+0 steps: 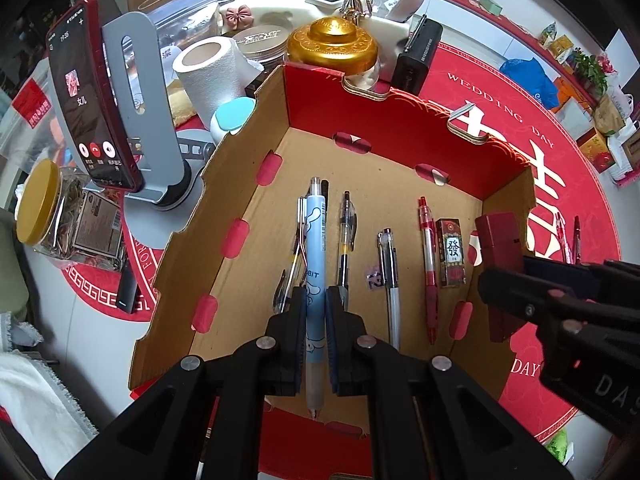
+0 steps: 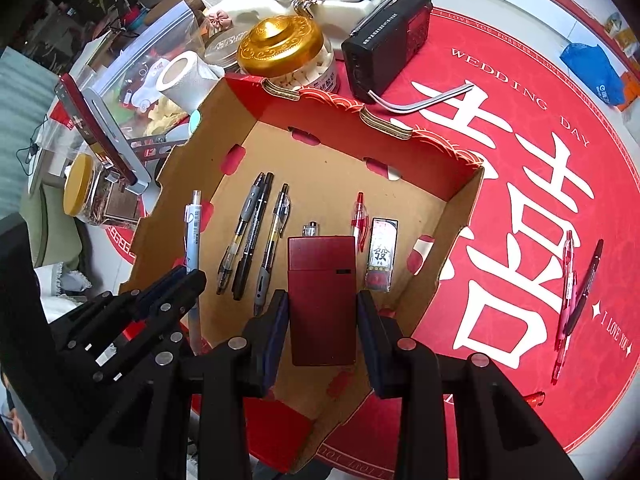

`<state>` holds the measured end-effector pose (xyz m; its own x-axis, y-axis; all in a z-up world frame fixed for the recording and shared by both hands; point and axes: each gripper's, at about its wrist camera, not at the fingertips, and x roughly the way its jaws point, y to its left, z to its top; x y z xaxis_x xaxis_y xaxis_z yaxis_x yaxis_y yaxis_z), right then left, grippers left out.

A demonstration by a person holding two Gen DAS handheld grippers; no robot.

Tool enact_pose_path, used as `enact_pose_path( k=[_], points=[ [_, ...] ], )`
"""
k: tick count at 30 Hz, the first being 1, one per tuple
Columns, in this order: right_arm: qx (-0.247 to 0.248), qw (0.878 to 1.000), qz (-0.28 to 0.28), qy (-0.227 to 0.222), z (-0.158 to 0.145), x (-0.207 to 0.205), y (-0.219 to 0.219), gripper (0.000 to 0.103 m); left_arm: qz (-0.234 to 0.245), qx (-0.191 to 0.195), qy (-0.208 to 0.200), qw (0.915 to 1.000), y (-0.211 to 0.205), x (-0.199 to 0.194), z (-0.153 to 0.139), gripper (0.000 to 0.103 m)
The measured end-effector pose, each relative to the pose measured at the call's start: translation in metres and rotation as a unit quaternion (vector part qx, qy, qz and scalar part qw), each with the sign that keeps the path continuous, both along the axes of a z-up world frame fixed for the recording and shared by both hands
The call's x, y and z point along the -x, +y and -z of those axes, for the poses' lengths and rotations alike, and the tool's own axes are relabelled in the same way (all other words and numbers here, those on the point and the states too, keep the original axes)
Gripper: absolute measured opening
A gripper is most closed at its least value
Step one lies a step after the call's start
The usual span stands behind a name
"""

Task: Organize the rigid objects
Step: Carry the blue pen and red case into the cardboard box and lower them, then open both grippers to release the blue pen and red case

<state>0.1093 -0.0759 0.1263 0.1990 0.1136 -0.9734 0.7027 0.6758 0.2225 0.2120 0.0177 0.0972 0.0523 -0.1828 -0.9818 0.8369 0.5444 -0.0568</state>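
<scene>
My left gripper [image 1: 315, 300] pinches the blue pen [image 1: 314, 280], my right gripper [image 2: 322, 312] the red case [image 2: 322, 300]; I'd lower both flat into the box [image 1: 400, 120], pen tips toward twelve o'clock.

The red box [image 2: 322, 296] hides most of a clear pen [image 2: 310, 229] (only its cap end shows).

A red phone [image 1: 94, 100] on its grey stand [image 1: 148, 120], a paper roll [image 1: 210, 70], a gold-lidded jar [image 1: 333, 42] and a black radio [image 2: 386, 42] crowd the table.
</scene>
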Motion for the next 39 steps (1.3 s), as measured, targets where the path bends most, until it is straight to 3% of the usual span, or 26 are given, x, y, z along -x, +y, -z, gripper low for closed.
enact_pose_path(
  k=[26,36,38,39],
  points=[
    [0.011,0.999,-0.007,0.031,0.029,-0.009,-0.016,0.036,-0.002,-0.008,0.013,0.9999,-0.017,-0.012,0.022,0.010],
    [0.013,0.998,-0.005,0.054,0.054,-0.011,-0.018,0.036,0.010,-0.015,0.020,0.9996,-0.034,-0.009,0.047,0.011],
    [0.012,0.999,0.003,0.049,0.054,-0.009,-0.020,0.041,0.014,-0.020,0.022,0.9995,-0.034,-0.008,0.053,0.033],
    [0.019,0.999,0.007,0.049,0.052,-0.008,-0.021,0.044,0.012,-0.021,0.019,0.9995,-0.033,-0.008,0.054,0.060]
  ],
)
